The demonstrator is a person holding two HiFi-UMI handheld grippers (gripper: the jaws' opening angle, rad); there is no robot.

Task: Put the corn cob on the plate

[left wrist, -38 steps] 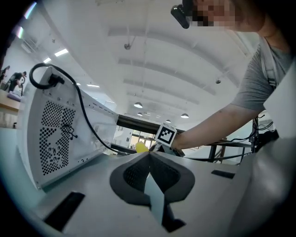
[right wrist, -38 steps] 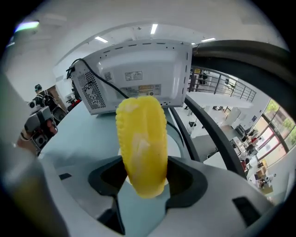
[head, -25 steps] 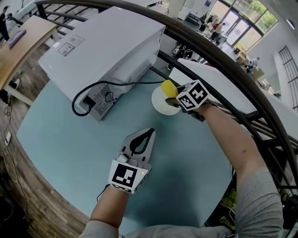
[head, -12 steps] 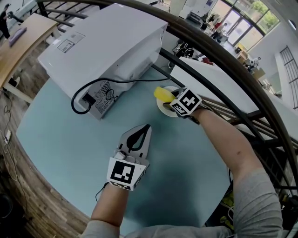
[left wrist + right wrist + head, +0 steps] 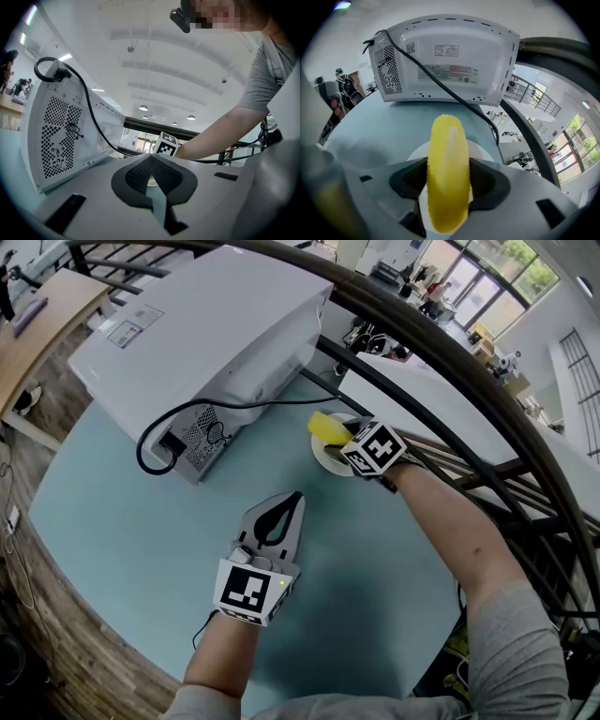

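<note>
A round, pale blue desk stands beside a dark curved railing, and a big white microwave with a black cable takes up its far left part. The small white plate lies to the right of the microwave, near the far edge of the desk.

The right tool points steeply down over the plate. Its jaws stand wide and press on both sides of the yellow corn cob. The cob sticks out past the jaws, just above the plate. I cannot tell if it touches the plate already. The left tool rests near the middle of the desk with its jaws together and nothing between them.

I judge the task almost done: the cob is carried to the plate, and only setting it down and letting go are left.

Compared with one second ago, the right tool and the cob are lower and closer over the plate, hiding more of it. Since half a second ago almost nothing changes. The left tool keeps its place.
</note>
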